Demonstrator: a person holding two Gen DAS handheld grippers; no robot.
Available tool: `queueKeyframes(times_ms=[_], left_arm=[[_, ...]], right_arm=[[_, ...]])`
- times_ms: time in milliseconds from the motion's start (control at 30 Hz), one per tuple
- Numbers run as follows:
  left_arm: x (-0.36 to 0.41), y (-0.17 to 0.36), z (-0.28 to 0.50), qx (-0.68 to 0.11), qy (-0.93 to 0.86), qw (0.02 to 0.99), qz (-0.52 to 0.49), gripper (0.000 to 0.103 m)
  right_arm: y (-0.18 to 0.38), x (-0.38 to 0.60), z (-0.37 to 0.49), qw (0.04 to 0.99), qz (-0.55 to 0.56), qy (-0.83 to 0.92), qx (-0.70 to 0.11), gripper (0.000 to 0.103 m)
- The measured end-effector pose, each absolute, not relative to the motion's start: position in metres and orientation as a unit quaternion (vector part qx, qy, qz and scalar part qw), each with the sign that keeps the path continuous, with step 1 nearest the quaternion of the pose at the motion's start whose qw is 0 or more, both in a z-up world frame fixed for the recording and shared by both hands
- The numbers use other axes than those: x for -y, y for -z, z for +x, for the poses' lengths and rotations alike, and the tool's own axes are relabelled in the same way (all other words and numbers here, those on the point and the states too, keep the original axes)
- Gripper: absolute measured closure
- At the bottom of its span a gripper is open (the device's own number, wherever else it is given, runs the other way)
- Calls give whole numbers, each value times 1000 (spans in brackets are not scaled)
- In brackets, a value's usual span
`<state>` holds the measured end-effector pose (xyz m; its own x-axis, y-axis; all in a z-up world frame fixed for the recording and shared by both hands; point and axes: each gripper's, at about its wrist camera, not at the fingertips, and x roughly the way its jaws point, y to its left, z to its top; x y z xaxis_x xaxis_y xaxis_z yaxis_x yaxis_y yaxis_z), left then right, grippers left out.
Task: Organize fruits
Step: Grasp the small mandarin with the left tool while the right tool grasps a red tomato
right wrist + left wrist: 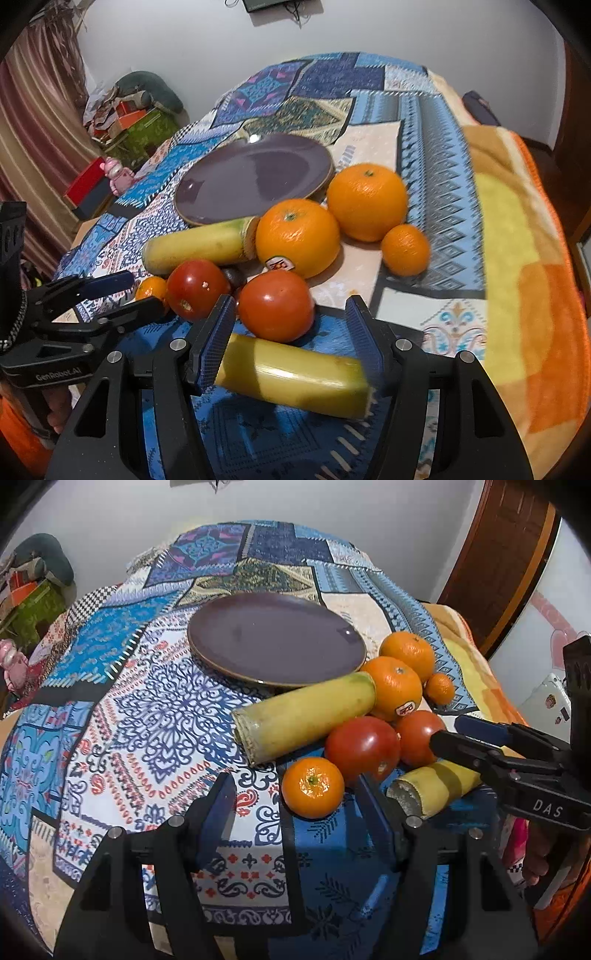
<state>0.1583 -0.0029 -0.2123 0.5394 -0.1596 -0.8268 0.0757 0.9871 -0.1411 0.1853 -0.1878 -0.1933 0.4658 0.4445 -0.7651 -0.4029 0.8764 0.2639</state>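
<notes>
A purple plate (275,637) (255,177) lies on the patterned cloth. In front of it lie a long yellow cane piece (306,716) (199,245), two large oranges (397,686) (408,651), two small mandarins (313,787) (439,688), and two tomatoes (364,747) (421,736). My left gripper (295,801) is open, just in front of the near mandarin. My right gripper (291,332) is open around a short yellow cane piece (295,376) (432,784) that lies between its fingers; it also shows in the left wrist view (461,738).
An orange and yellow blanket (517,258) covers the right side. Boxes and clutter (129,118) stand against the wall at the far left. A pink toy (118,177) and a red box (86,184) sit beside the table.
</notes>
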Motion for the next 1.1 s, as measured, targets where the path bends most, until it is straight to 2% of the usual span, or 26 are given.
queueKeyframes(times_ms=[133,267,467,533,600,1100], left_arm=[[3,214,161,-472,75,877,-46,37],[7,214,159,-467,87,879,-42,47],[8,215,159,-465,107,877,-46,61],[9,214,158,-464,105,879,-41,62],[10,214,158,-463,98,880,-32,68],[0,179,145,-430,81,898,-36,68]], right_arm=[[202,181,189,848,21,-253,-466,44],[208,178,191,844,29,-256,-471,45],[210,178,192,844,29,-256,-470,57],[209,178,193,843,32,-258,-471,57],[209,178,192,844,29,-257,-470,57],[179,187,181,866,25,-245,-436,58]])
